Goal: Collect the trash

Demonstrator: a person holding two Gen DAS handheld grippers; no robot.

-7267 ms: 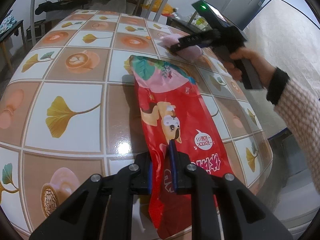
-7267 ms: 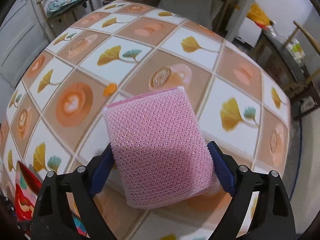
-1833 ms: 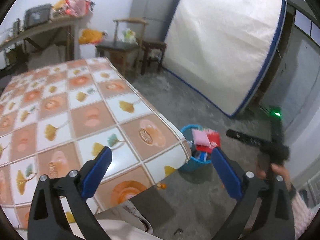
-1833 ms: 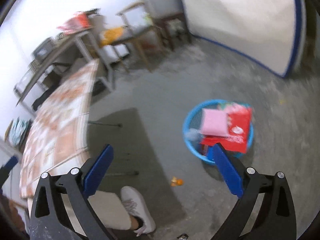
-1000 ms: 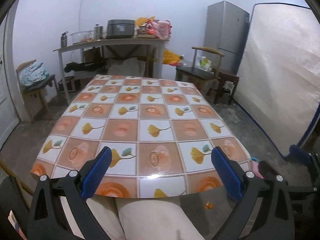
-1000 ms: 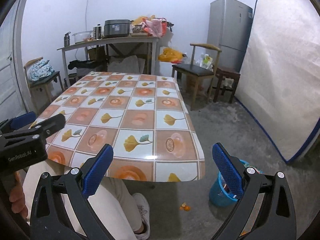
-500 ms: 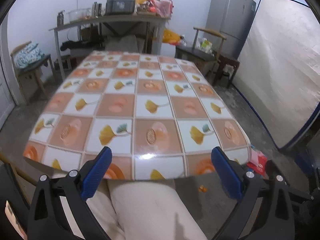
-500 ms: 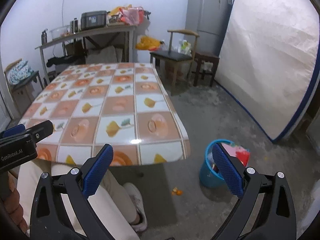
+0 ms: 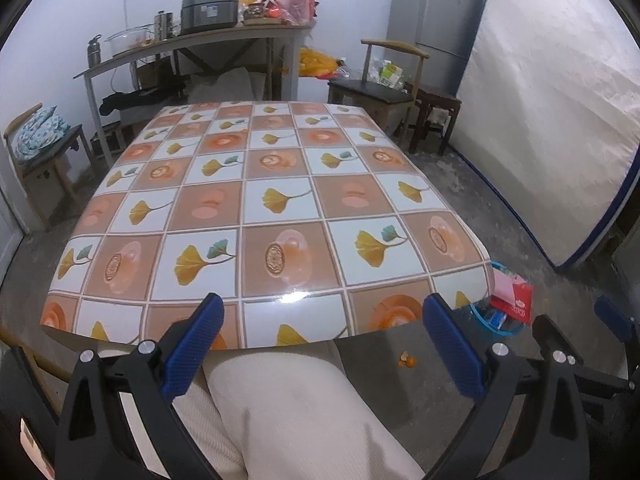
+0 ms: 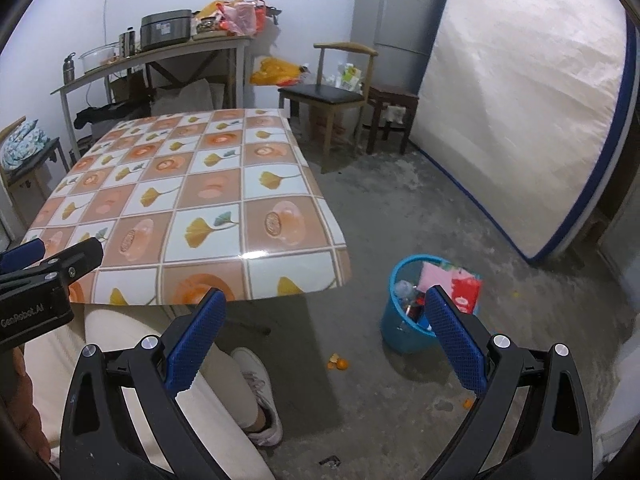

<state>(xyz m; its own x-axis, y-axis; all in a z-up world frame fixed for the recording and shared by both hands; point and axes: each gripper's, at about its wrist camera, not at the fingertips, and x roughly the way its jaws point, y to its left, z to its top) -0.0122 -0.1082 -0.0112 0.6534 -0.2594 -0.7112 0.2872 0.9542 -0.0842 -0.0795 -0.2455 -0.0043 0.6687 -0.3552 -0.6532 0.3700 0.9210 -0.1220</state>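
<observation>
Beside the glossy table with its leaf-patterned cloth (image 10: 208, 196), one round blue plastic bin (image 10: 404, 332) on the floor holds the pink sponge (image 10: 434, 276) and red snack packet (image 10: 466, 288). The left gripper (image 9: 320, 340) and right gripper (image 10: 324, 336) both gape, carrying nothing. Two orange peel scraps (image 10: 338, 364) lie near the bin; a low, square approach seems best.
</observation>
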